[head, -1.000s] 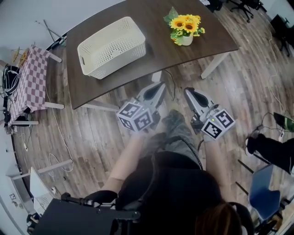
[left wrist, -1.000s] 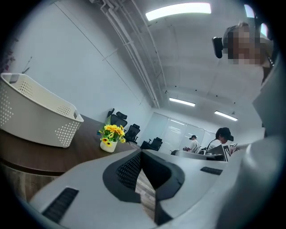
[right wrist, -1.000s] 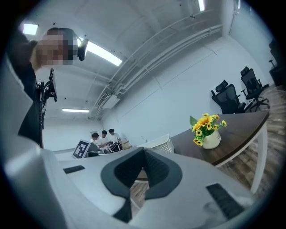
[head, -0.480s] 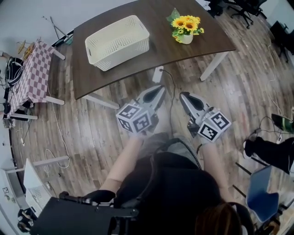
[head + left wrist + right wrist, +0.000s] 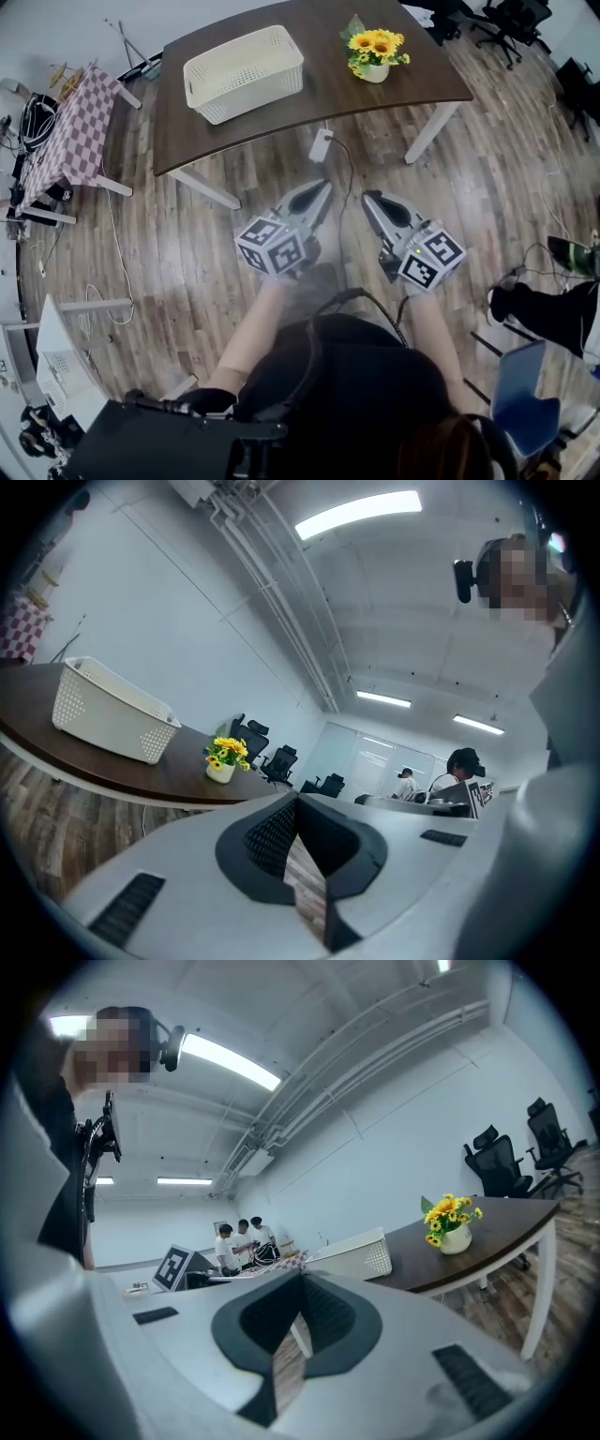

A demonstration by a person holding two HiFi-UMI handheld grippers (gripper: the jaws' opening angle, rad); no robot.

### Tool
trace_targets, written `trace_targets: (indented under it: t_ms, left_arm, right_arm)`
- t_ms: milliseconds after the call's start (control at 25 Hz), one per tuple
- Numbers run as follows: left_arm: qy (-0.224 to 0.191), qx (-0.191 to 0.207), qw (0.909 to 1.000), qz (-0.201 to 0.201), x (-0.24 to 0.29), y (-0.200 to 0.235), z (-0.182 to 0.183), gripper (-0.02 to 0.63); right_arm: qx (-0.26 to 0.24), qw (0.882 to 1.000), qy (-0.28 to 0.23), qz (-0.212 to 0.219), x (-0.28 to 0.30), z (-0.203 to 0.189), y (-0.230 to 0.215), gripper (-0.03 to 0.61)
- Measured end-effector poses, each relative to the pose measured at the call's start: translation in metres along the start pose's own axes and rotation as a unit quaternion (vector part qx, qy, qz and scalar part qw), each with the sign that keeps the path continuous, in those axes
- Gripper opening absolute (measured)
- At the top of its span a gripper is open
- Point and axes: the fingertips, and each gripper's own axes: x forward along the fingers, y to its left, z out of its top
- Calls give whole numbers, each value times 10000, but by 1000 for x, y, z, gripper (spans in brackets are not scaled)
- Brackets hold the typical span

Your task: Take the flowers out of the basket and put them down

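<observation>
A bunch of yellow sunflowers in a small white pot [image 5: 373, 54] stands on the dark wooden table [image 5: 309, 94], right of the white perforated basket [image 5: 244, 61], not inside it. Both grippers hang over the floor close to the person's body, well short of the table. My left gripper [image 5: 321, 187] is shut with nothing in it; my right gripper [image 5: 369, 199] is shut and empty too. The left gripper view shows the basket [image 5: 108, 710] and flowers [image 5: 225, 757] far beyond its closed jaws. In the right gripper view the flowers [image 5: 450, 1222] and basket [image 5: 361, 1255] are equally distant.
A white power adapter [image 5: 321, 147] and its cable lie on the wood floor by the table's front edge. A small table with a checkered cloth [image 5: 70, 141] stands at the left. A blue chair [image 5: 520, 398] is at the lower right, black office chairs [image 5: 506, 14] at the far right.
The table with basket and flowers has slid up and away in the head view, and more floor lies between it and the grippers. Both grippers stay shut and close together.
</observation>
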Motion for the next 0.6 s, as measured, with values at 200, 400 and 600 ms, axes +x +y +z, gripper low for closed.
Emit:
trace_targets:
  t_ms: [200,400,600]
  left_arm:
    - [57,48,10000,-49,-15,-45,-27,0]
    - [139,118,9998,67,-47,-71,-46,0]
    - [216,69,9997,135,-69,-97,-67,0]
  right_arm:
    - [109,9999,38,-42,-43,-14,13,0]
    - [109,9999,-22,63,-70,-23,42,0]
    - [149,9998,-113,111,-99,-33,67,0]
